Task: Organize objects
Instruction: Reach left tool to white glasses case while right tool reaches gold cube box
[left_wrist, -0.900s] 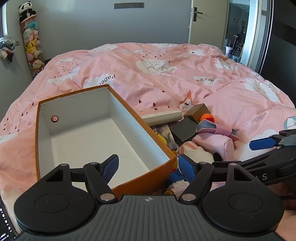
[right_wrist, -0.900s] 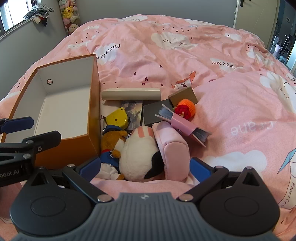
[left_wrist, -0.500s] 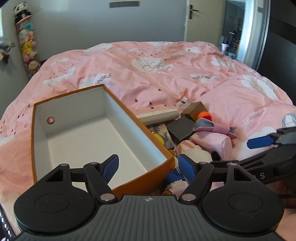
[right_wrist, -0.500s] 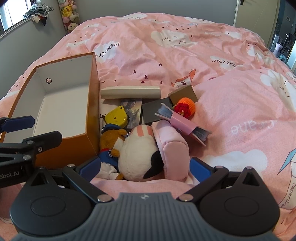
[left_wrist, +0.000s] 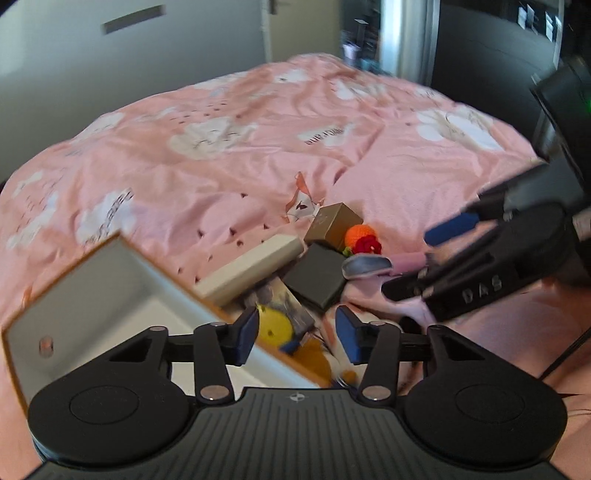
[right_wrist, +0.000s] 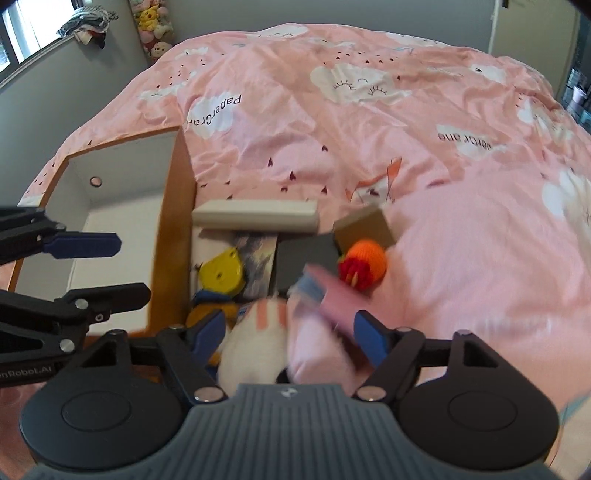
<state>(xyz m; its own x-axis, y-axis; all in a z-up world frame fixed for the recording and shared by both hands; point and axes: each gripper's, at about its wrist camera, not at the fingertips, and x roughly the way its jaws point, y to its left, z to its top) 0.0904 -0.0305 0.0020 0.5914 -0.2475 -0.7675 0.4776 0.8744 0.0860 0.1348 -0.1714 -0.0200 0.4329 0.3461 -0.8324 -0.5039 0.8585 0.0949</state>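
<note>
**Both grippers poised over the toy pile beside the box**

From the left wrist: the left gripper (left_wrist: 297, 334) hangs part-open and empty, its left finger over the orange box's (left_wrist: 155, 269) near wall. A yellow toy (left_wrist: 274, 326) lies just ahead between its fingers. Farther ahead sit a cream case (left_wrist: 255, 267), a dark box (left_wrist: 316, 277) and an orange knitted ball (left_wrist: 360, 235).

From the right wrist: the right gripper (right_wrist: 290, 338) gapes wide, straddling a white plush (right_wrist: 255, 345) and a pink pouch (right_wrist: 317, 349); blur hides whether its pads touch them. The box stands to its left on the pink duvet (right_wrist: 369, 129).
</note>
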